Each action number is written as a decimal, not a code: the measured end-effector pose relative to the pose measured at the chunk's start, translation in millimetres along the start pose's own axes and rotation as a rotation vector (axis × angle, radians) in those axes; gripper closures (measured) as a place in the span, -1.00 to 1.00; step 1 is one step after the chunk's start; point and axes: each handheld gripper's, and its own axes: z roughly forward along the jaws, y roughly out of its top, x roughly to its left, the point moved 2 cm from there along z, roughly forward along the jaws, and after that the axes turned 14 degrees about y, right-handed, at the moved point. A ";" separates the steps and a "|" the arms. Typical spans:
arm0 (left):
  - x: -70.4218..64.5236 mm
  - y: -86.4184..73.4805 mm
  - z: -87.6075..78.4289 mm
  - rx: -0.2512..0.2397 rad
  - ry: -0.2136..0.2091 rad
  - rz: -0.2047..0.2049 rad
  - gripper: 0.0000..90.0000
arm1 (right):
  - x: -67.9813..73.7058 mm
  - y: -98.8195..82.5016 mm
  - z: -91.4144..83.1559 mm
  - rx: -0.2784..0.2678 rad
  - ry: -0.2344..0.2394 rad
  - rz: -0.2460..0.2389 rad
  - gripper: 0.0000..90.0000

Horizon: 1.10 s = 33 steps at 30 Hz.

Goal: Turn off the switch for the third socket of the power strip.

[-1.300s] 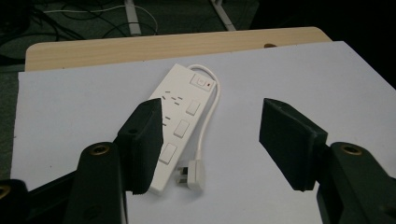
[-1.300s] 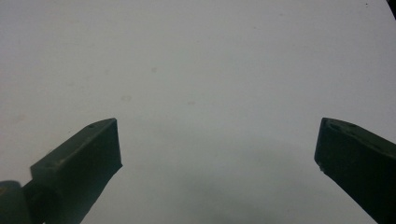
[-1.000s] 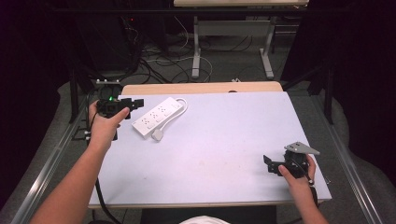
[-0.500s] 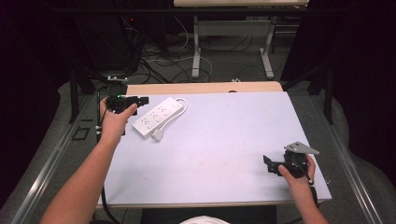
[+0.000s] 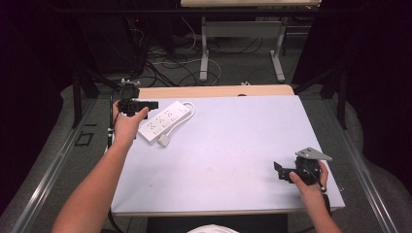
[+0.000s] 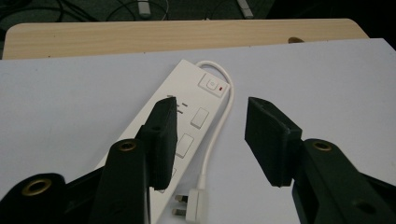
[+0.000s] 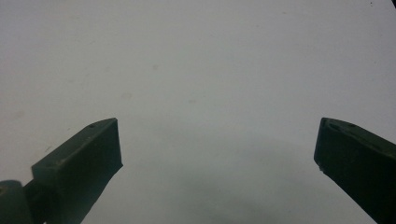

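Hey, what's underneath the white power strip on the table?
The power strip lies flat on the pale table, its cord curling alongside to the plug. Whatever is directly beneath it is covered.

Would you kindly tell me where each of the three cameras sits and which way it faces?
High view: above the person's side, looking forward and down on the table; both forearms, left gripper, right gripper.
Left gripper view: on the left gripper, looking between its open jaws at the power strip and plug.
Right gripper view: on the right gripper, facing bare table between open jaws.
Shared: the power strip appears in the high and left gripper views.
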 end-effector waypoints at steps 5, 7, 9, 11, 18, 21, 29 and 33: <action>-1.6 -0.4 9.1 0.025 0.017 0.000 0.24 | 0.0 0.0 0.4 -0.005 -0.004 -0.001 -1.00; -2.6 -1.0 12.9 0.030 0.025 -0.003 0.25 | 0.0 -0.1 0.4 -0.005 -0.004 -0.001 -1.00; -3.3 -1.1 15.9 0.041 0.030 0.000 0.27 | 0.0 -0.1 0.5 -0.004 0.003 0.000 -0.99; -4.0 -1.2 18.9 0.044 0.032 -0.003 0.29 | -0.4 -0.3 0.9 -0.004 0.002 -0.002 -0.99; -7.8 -2.3 28.8 0.074 0.039 0.002 0.39 | 0.0 -0.6 1.5 -0.001 0.010 0.001 -0.99; -9.3 -3.2 33.5 0.098 0.048 0.010 0.44 | -0.1 -0.6 1.4 -0.002 0.011 0.001 -0.98; -14.8 -6.4 44.7 0.138 0.089 0.036 0.63 | -0.6 -0.7 1.0 -0.002 0.005 -0.002 -0.98; -15.1 -8.1 50.0 0.145 0.100 0.041 0.71 | -0.5 -0.8 1.5 0.001 0.013 -0.002 -0.97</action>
